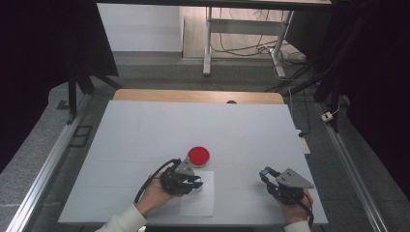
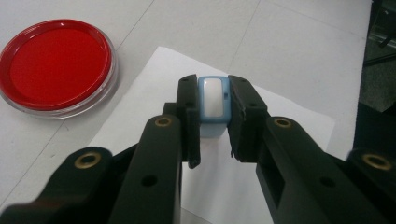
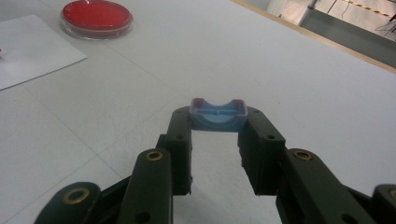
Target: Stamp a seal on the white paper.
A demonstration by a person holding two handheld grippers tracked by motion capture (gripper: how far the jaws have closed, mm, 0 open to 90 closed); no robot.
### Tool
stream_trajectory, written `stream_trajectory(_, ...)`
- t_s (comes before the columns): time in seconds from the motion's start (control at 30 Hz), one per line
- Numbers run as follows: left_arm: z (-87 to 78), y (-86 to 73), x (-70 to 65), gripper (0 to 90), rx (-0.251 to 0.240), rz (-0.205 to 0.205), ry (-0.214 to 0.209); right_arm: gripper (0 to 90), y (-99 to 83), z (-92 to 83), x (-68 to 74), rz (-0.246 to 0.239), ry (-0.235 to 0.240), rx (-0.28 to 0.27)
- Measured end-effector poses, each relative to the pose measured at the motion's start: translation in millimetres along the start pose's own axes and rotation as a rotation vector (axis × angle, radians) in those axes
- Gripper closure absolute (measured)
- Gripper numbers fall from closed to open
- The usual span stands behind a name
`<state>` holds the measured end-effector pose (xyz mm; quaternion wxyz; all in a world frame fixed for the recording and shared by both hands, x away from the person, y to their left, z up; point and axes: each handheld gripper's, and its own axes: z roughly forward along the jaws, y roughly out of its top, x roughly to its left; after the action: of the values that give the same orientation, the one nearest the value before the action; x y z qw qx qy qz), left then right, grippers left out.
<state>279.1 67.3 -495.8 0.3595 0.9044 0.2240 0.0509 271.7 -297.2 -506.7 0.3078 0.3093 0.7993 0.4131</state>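
A round clear dish with a red ink pad (image 1: 198, 155) (image 2: 56, 65) (image 3: 96, 16) sits near the table's middle. Just in front of it lies a white sheet of paper (image 1: 199, 202) (image 2: 154, 84) (image 3: 32, 46). My left gripper (image 1: 194, 183) (image 2: 214, 93) is over the sheet's far end, shut on a small light-blue stamp with a white face (image 2: 214, 106). To the right, over the bare table, my right gripper (image 1: 265, 174) (image 3: 218, 122) is shut on a blue cap-like piece (image 3: 218, 114) with a curved cut-out. A hand holds each gripper.
The white tabletop (image 1: 145, 130) has a wooden edge (image 1: 193, 95) at the far side. Metal rails (image 1: 43, 164) (image 1: 353, 164) run along both sides. A desk frame with cables (image 1: 241, 43) stands on the floor beyond, and a small white block (image 1: 303, 144) lies by the right edge.
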Motion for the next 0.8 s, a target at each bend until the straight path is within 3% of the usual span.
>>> stream_trajectory(0.8, 3.7, -0.8, -0.3, 75.3, 0.021, 0.01, 0.007, 65.2, 0.3, -0.1, 0.0, -0.004, 0.0, 0.001)
